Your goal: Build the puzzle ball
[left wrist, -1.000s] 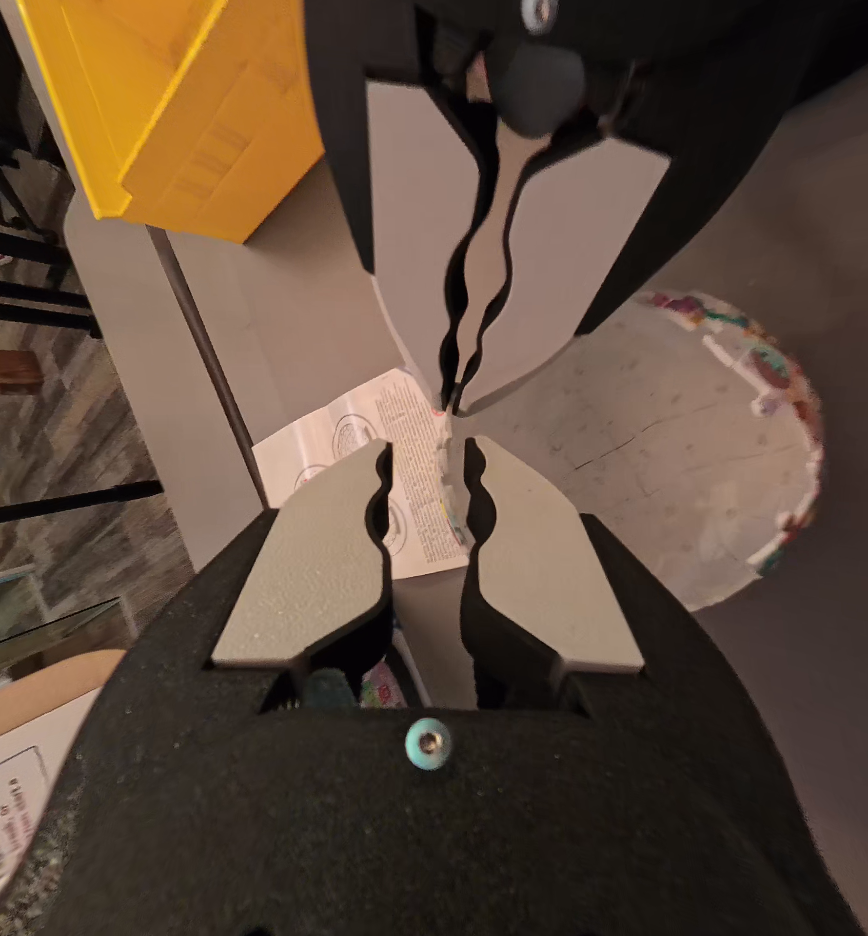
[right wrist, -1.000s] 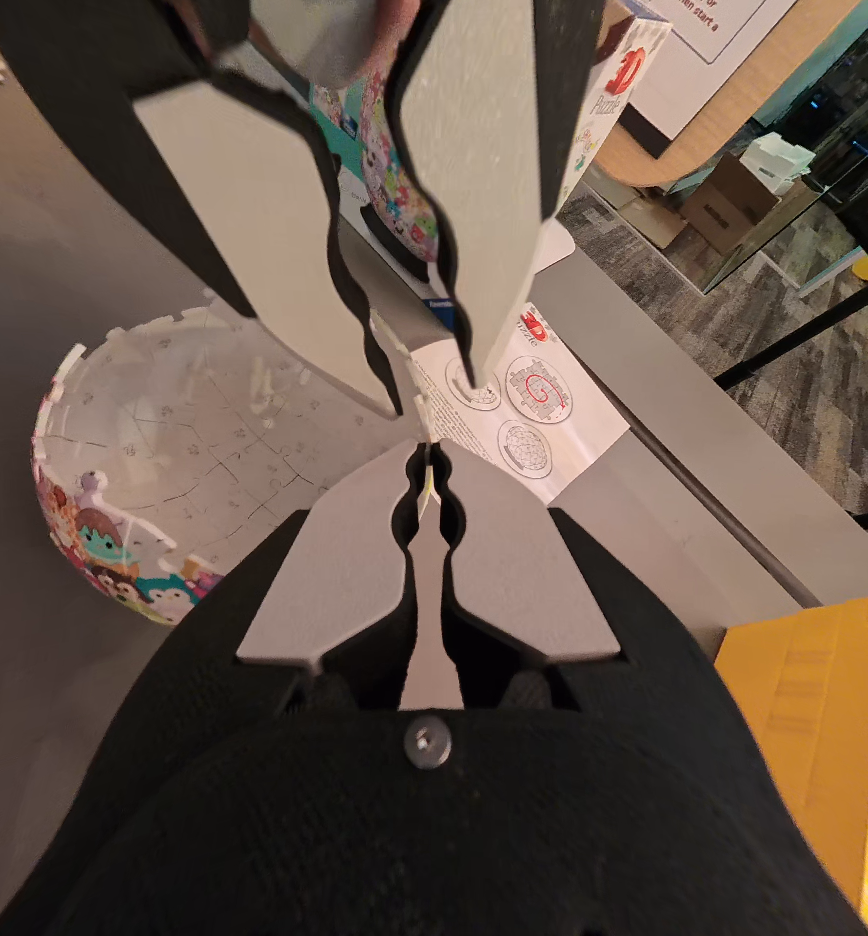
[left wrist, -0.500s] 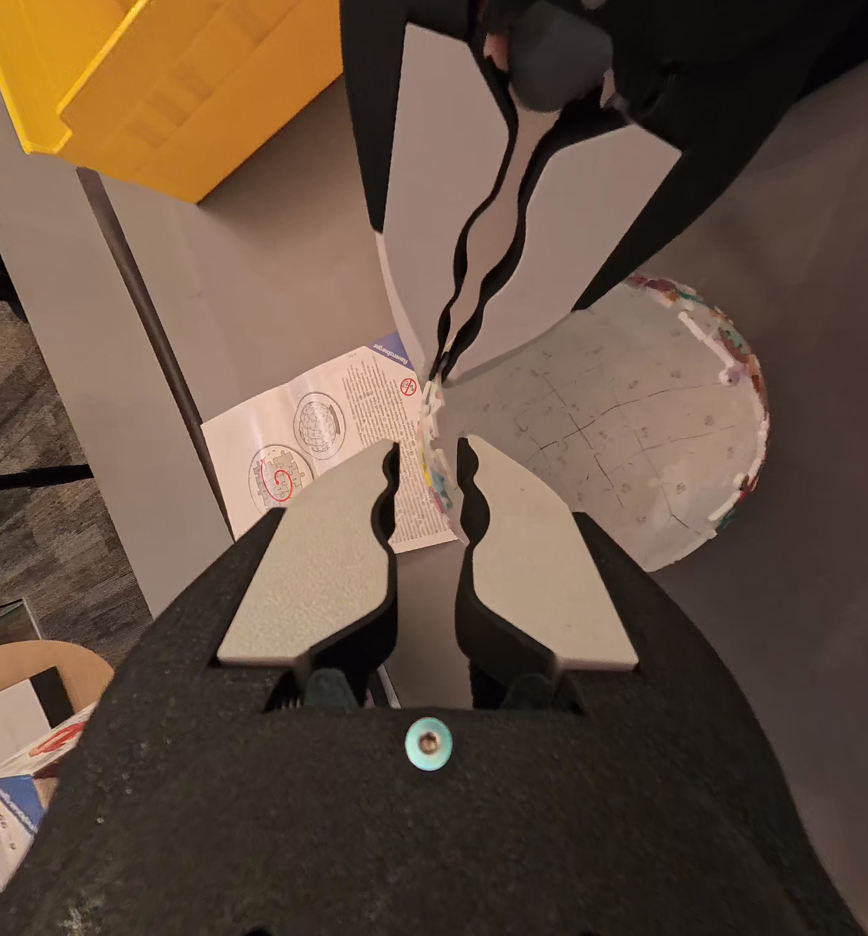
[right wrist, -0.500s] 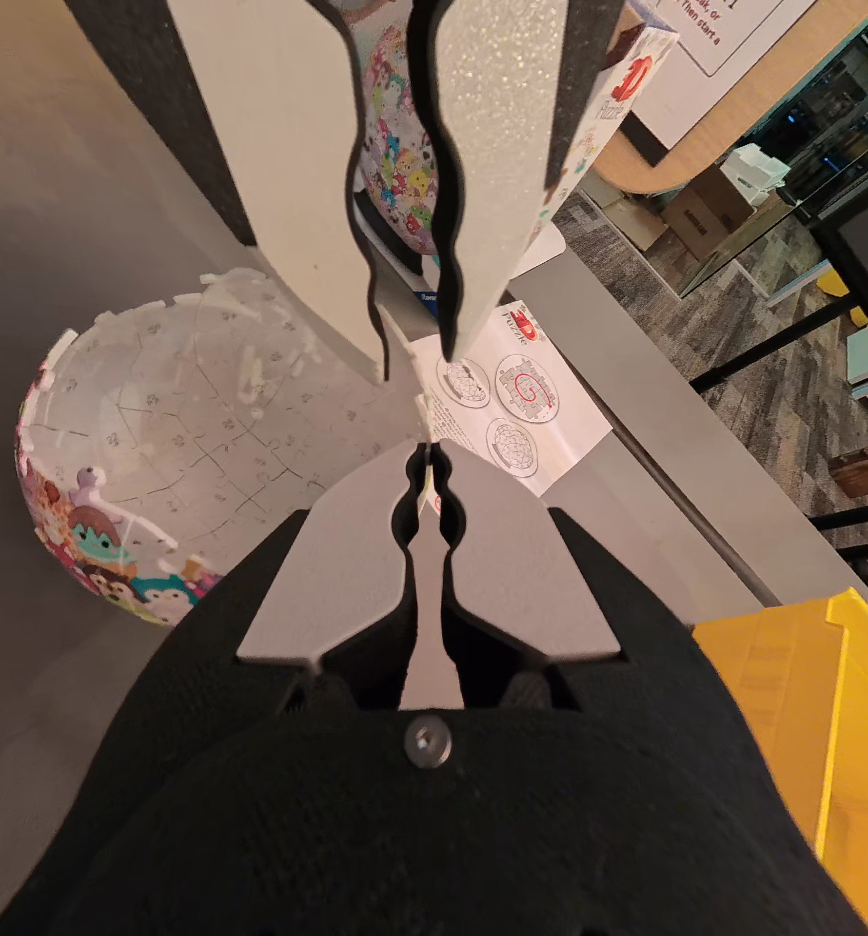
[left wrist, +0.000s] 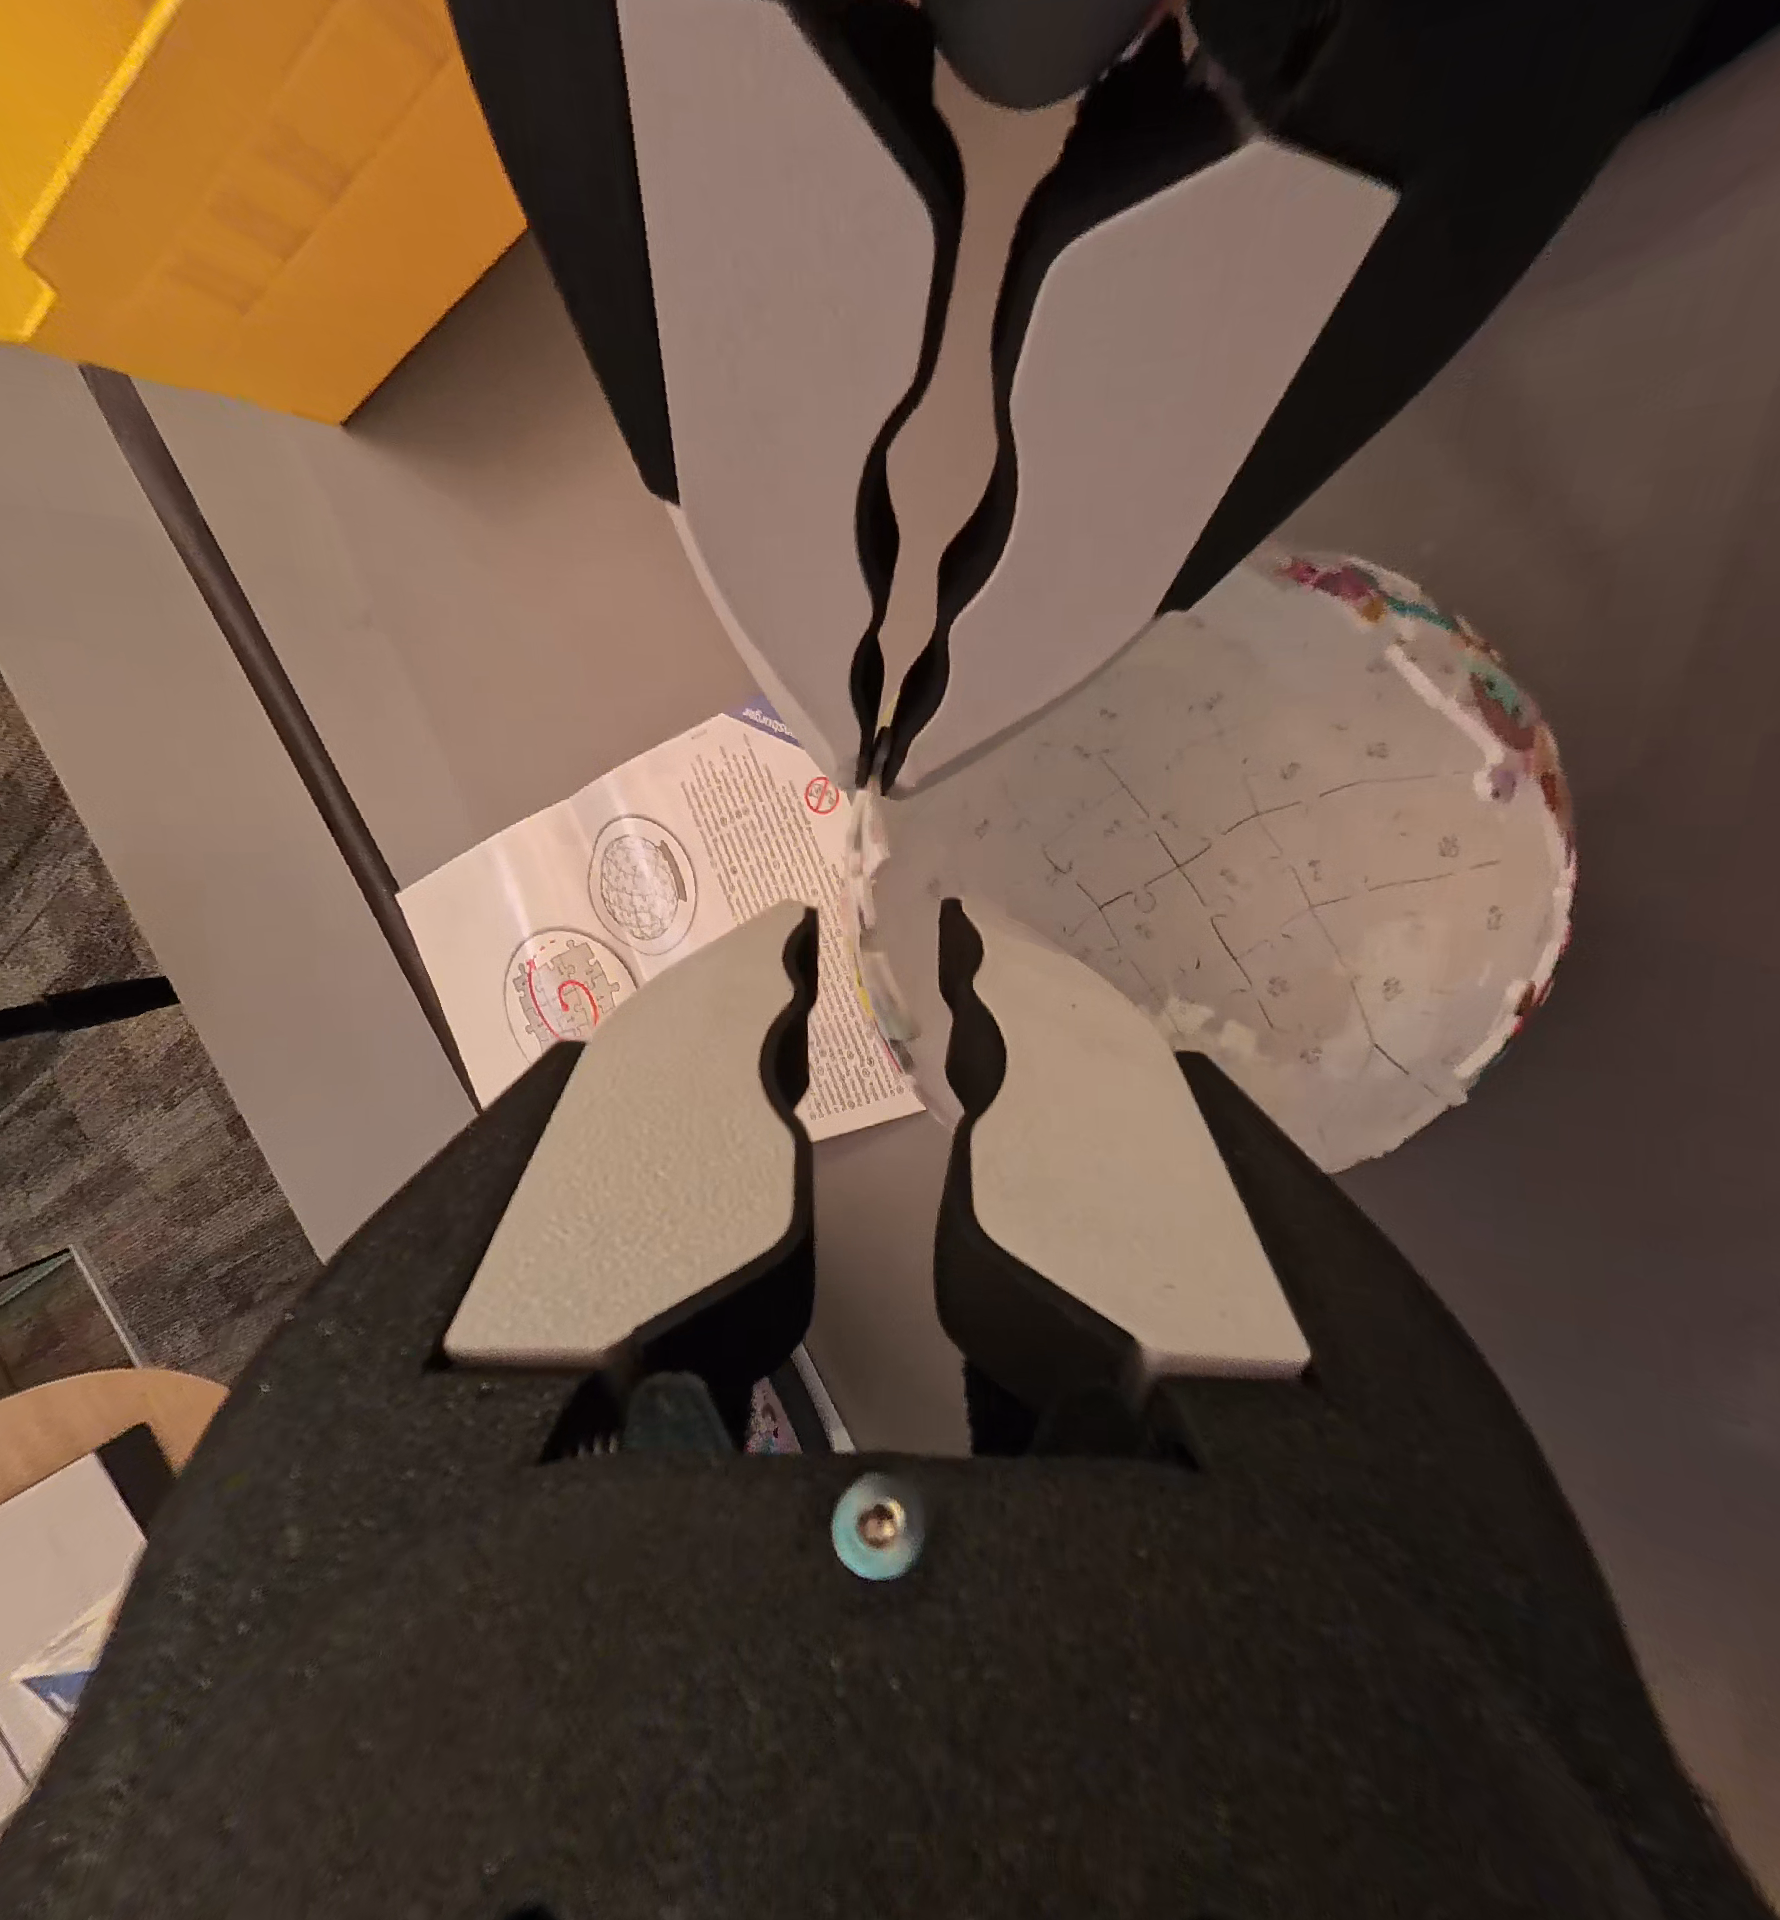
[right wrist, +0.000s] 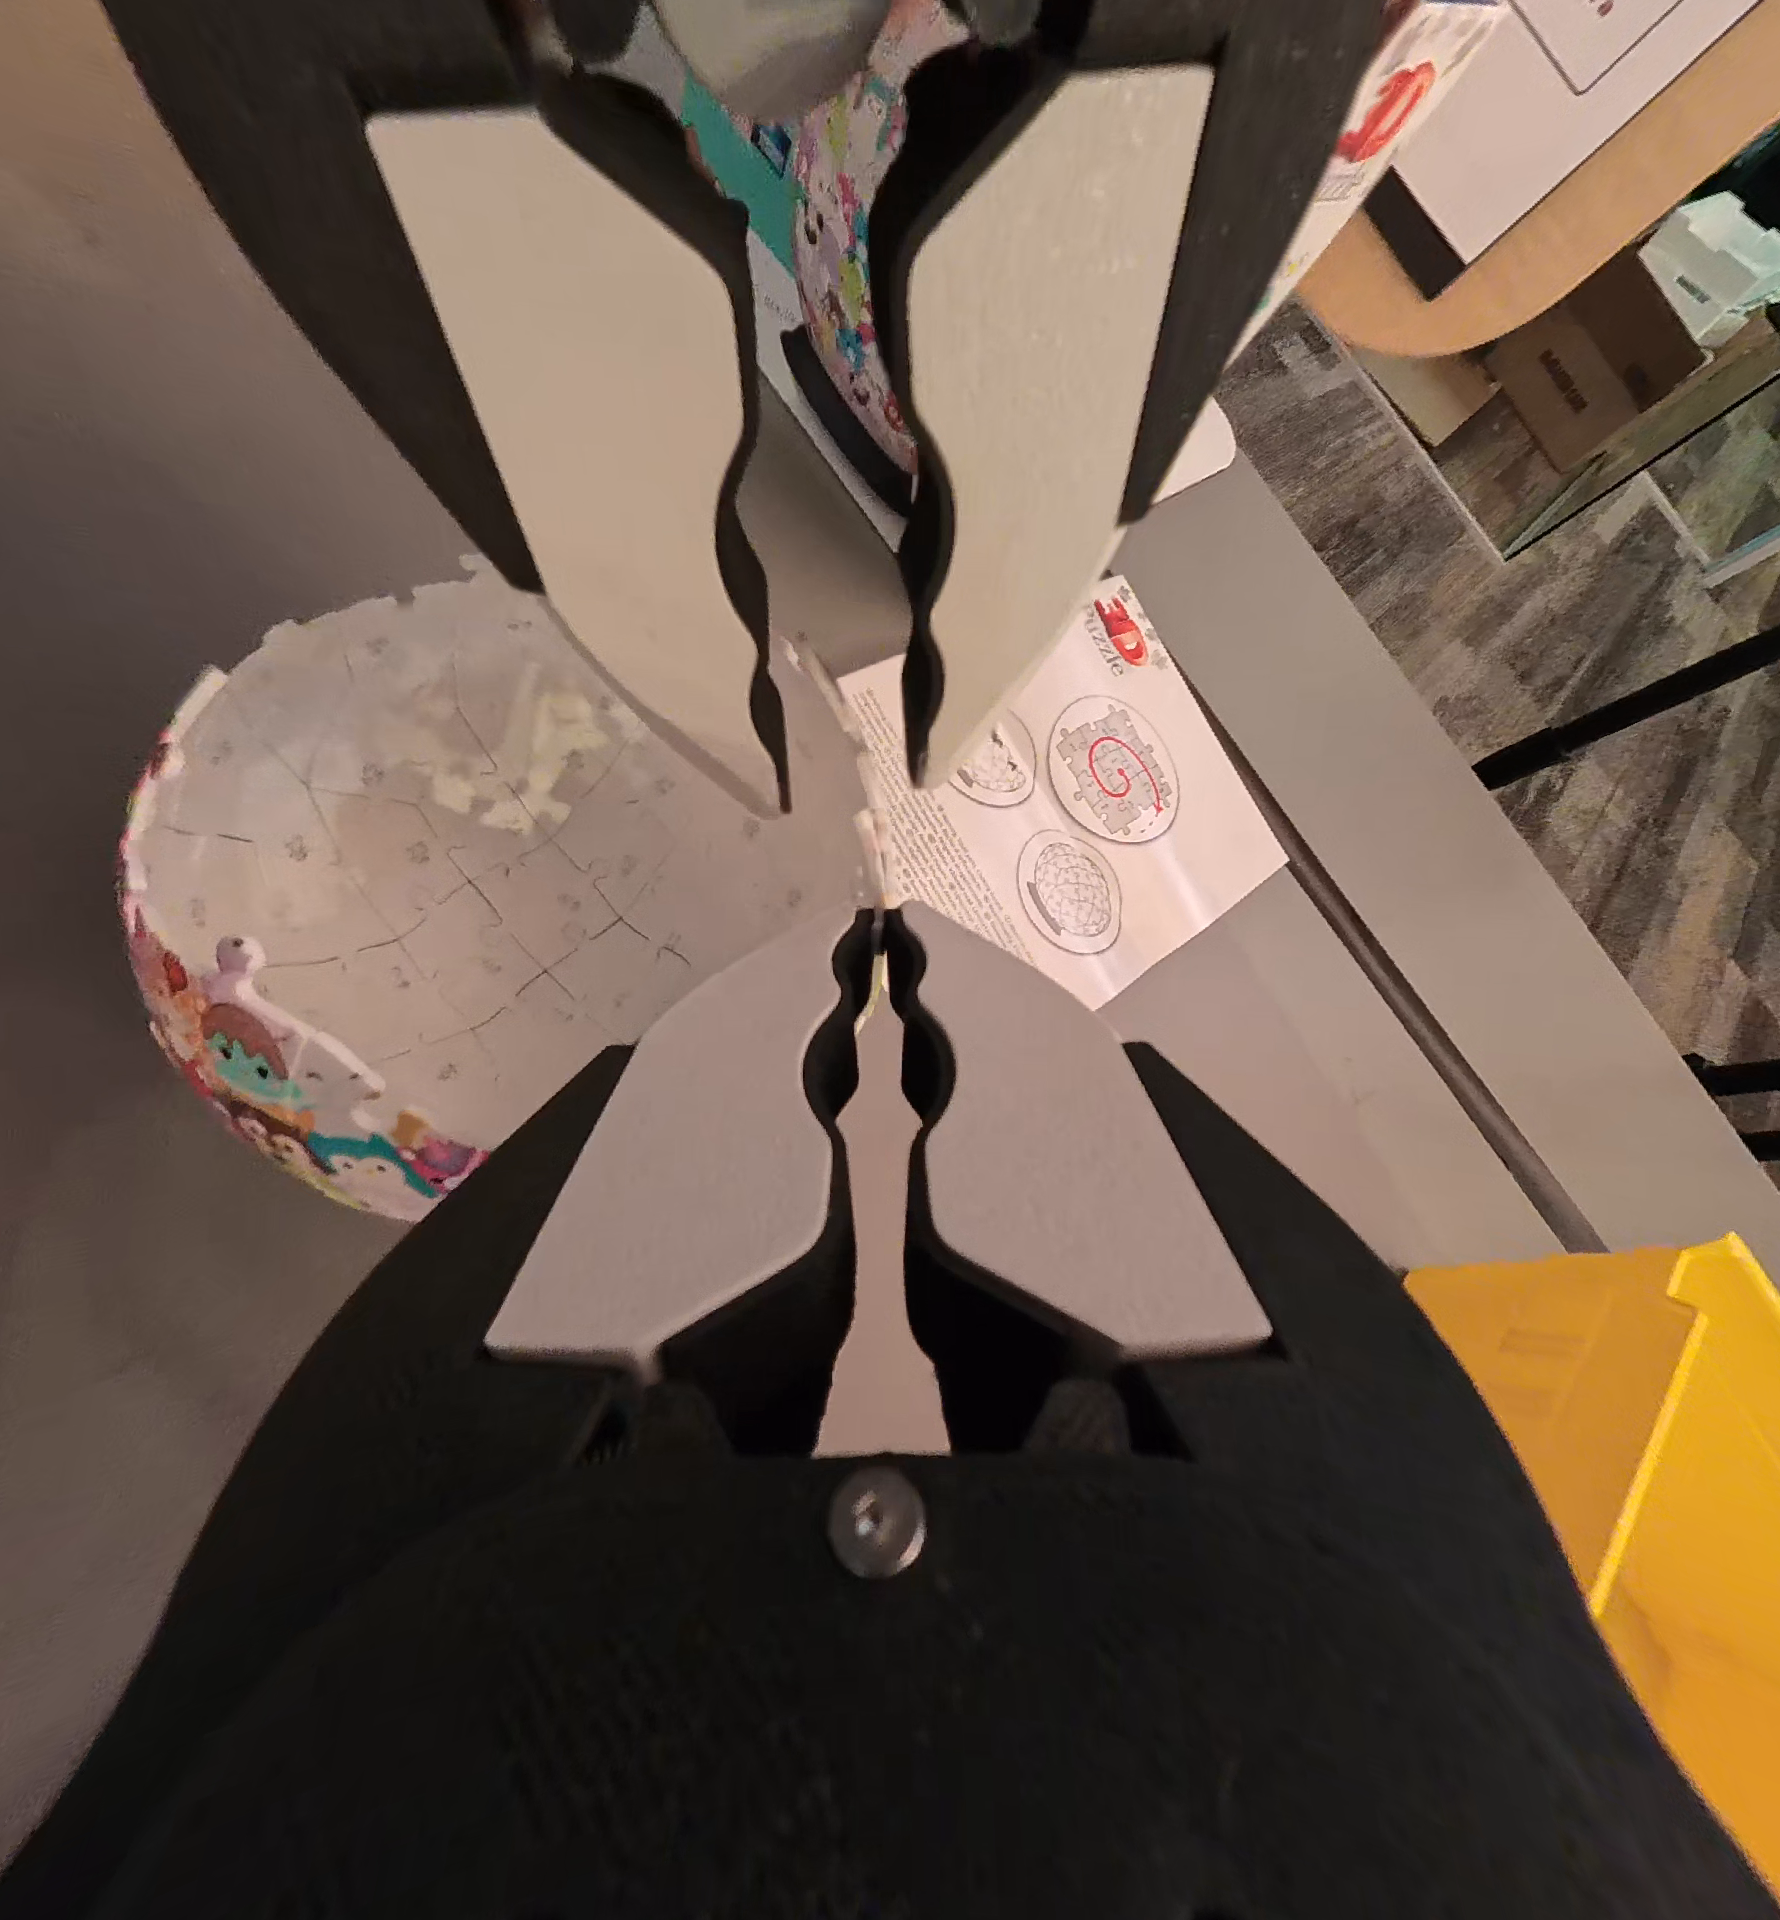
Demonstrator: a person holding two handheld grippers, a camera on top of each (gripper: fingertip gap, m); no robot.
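A yellow bin (left wrist: 211,177) sits on the grey table (left wrist: 366,582).

Warm, dim indoor light. The grey bench (right wrist: 86,436) falls into deep shadow toward the frame edges, while the paper leaflet (right wrist: 1125,831) shows brightest. Wide-angle bending curves the bench edge. The far fingers (left wrist: 761,312) and yellow bin (left wrist: 221,177) look soft and smeared; the near fingers (left wrist: 657,1143) are sharp.

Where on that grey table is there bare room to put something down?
Free: the grey table beyond the half-built puzzle ball, and the strip between the yellow bin and the instruction sheet. Crowded: the middle, where both grippers meet at the ball's rim.
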